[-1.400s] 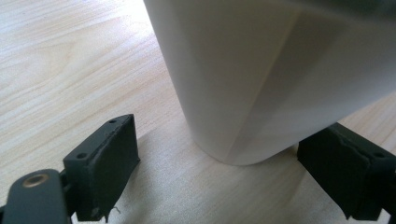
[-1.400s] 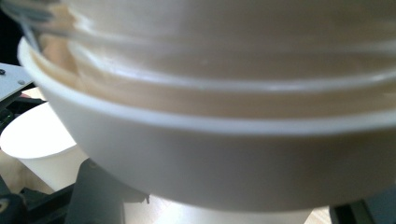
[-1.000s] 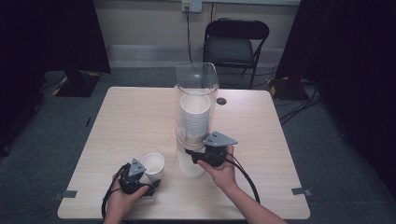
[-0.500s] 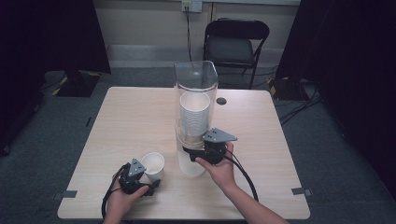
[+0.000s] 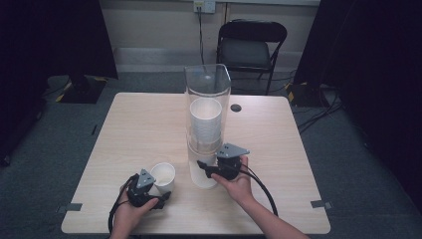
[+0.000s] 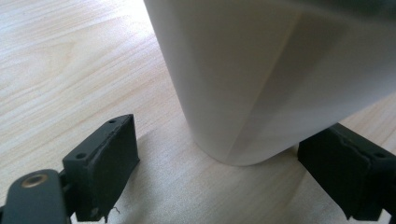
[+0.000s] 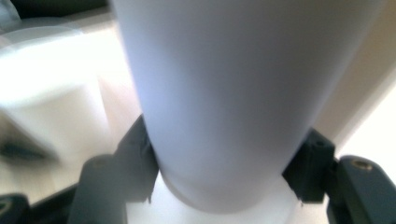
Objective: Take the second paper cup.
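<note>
Pinching bottom cup (image 7: 224, 102) w/ right fingers (image 7: 312, 168); left fingers (image 6: 105, 163) spread round cup (image 5: 163, 175) nr table (image 5: 139, 124) edge

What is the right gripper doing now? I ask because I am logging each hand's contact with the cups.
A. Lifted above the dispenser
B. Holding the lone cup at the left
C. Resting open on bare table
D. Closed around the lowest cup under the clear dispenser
D: the right gripper has its jaws pressed on both sides of the lowest cup below the clear dispenser.
</note>
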Motion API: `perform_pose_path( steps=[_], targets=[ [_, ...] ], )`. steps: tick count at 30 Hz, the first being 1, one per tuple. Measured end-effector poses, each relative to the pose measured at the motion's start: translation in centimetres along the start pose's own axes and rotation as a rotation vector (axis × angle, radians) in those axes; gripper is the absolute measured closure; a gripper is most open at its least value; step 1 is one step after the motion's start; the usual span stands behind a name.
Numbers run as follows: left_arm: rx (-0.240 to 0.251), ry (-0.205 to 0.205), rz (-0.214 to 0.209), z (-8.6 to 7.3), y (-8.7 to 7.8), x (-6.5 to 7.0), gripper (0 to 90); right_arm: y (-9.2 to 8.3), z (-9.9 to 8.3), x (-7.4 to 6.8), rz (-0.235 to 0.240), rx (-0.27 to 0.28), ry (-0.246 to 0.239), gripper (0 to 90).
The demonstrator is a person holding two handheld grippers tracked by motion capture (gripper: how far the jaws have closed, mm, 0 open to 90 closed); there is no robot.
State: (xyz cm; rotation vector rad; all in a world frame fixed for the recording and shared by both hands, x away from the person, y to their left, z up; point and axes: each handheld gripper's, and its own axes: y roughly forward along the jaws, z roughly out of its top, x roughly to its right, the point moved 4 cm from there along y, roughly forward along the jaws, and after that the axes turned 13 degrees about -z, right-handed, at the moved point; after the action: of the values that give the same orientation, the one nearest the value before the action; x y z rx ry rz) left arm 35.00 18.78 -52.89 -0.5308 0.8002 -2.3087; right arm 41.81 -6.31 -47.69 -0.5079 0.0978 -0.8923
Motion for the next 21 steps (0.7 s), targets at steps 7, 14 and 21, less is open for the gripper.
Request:
perform_pose_path(
  steps=[7, 14, 21],
  targets=[
    [-0.003, 0.005, 0.002, 0.0, 0.0, -0.1, 11.4, -0.4, -2.4, 0.0, 0.022, -0.019, 0.015, 35.7],
    [-0.002, 0.004, 0.002, 0.0, 0.0, 0.0, 11.3, -1.1, -4.3, 1.2, 0.024, -0.071, -0.01, 35.4],
    [-0.002, 0.004, 0.002, 0.0, 0.0, 0.0, 11.3, -2.1, -5.8, 2.4, 0.015, -0.11, -0.05, 34.9]
  ],
)
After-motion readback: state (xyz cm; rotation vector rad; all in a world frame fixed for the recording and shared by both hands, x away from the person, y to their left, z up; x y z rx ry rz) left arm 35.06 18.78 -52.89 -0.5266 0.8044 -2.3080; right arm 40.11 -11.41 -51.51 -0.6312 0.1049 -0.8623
